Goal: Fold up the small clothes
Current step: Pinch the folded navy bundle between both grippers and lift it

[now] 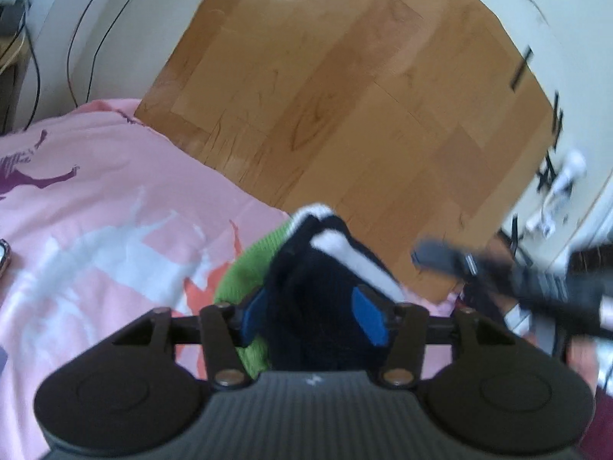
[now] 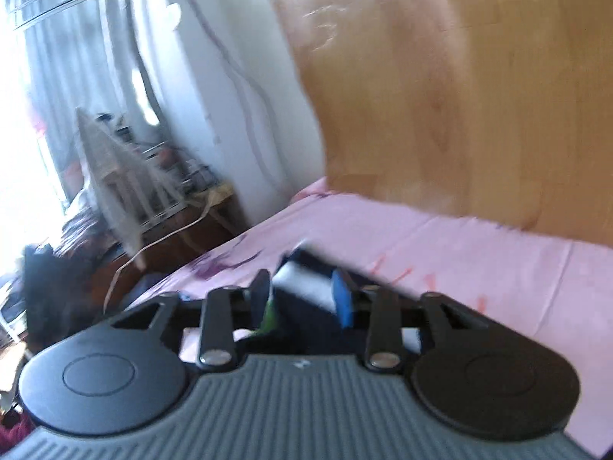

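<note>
A small garment, dark navy with white stripes and a green part, sits between the blue pads of my left gripper, which is shut on it above the pink bed sheet. In the right wrist view the same garment is pinched between the pads of my right gripper. The right gripper also shows in the left wrist view, blurred, at the right.
A wooden headboard panel stands behind the bed. Cables hang on the white wall. A cluttered wooden side table stands left of the bed, near a bright curtained window. Both views are motion-blurred.
</note>
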A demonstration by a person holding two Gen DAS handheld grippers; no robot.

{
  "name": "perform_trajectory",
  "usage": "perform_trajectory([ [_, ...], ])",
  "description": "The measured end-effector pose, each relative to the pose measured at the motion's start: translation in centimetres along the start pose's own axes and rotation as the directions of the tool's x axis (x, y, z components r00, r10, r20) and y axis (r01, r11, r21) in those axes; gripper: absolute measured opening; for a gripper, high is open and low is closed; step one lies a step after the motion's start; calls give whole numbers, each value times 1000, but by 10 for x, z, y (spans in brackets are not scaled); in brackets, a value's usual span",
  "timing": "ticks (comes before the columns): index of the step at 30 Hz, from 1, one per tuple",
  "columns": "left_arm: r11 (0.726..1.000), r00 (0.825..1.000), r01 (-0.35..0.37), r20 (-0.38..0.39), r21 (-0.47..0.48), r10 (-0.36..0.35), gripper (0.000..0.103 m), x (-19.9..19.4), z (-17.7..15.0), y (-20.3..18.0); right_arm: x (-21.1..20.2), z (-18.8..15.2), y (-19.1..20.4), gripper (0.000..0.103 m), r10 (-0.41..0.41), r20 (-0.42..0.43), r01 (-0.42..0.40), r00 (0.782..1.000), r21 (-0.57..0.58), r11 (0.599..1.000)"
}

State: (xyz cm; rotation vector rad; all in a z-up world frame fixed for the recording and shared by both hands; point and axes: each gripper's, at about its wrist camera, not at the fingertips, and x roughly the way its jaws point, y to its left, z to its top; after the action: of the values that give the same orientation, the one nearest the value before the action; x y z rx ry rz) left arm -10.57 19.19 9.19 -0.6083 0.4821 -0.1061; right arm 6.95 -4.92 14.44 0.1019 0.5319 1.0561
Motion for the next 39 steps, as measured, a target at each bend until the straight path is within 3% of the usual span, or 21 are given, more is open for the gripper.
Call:
perform_trajectory([
  [2,998,998,-53,-11,43,54,49,-2,-10,-7,15,8,-4,31,1,-17,-1,1000,6,1000],
  [3,994,996,-87,-19,61,88,40,-3,-16,-8,23,8,-9,31,4,-35,-4,999,8,1000],
  [4,991,993,-110,-41,73,113,17,-2,-21,-8,36,9,-10,31,-1,-64,1,998,1,1000],
  [6,990,987,-133,-84,55,137,14,0,-30,-3,62,6,-11,28,-64,-113,57,991,-71,996],
  [8,985,980,-169,-103,45,173,14,-1,-38,3,97,-9,-23,30,-170,-179,146,969,-141,979],
  [11,987,980,-159,-124,-27,155,14,-4,-42,19,106,-17,-48,33,-118,-169,116,979,-23,993],
  [14,987,979,-161,-131,-23,156,16,-4,-39,17,97,-20,-47,34,-118,-156,115,981,-33,993],
  [17,989,983,-146,-117,-16,144,23,-9,-31,12,89,-18,-43,38,-115,-126,113,985,-21,993],
  [18,990,987,-140,-86,-14,138,32,-15,-25,11,91,-13,-42,42,-110,-106,110,988,-7,994],
  [20,989,989,-147,-13,8,147,59,-27,-14,5,70,-11,-42,53,-82,-51,84,995,35,996],
  [22,985,985,-169,48,43,167,98,-26,0,-5,46,-12,-47,64,-71,22,69,997,81,994],
  [23,983,984,-170,65,63,166,102,-22,5,-9,32,-15,-51,68,-81,52,74,995,109,991],
  [25,980,985,-164,63,114,158,103,-6,15,-18,12,-23,-62,73,-108,83,93,991,173,981],
  [30,970,980,-184,-47,158,193,103,52,20,-18,-21,-60,-85,78,-139,61,113,988,320,941],
  [33,976,973,-181,-122,121,195,103,72,13,-5,-34,-82,-88,81,-135,52,105,989,382,918],
  [38,994,965,-110,-240,6,108,101,90,-9,14,-25,-102,-88,81,-94,3,84,996,420,904],
  [39,994,971,-109,-213,15,109,102,87,-14,12,-21,-103,-87,81,-89,-7,84,996,418,904],
])
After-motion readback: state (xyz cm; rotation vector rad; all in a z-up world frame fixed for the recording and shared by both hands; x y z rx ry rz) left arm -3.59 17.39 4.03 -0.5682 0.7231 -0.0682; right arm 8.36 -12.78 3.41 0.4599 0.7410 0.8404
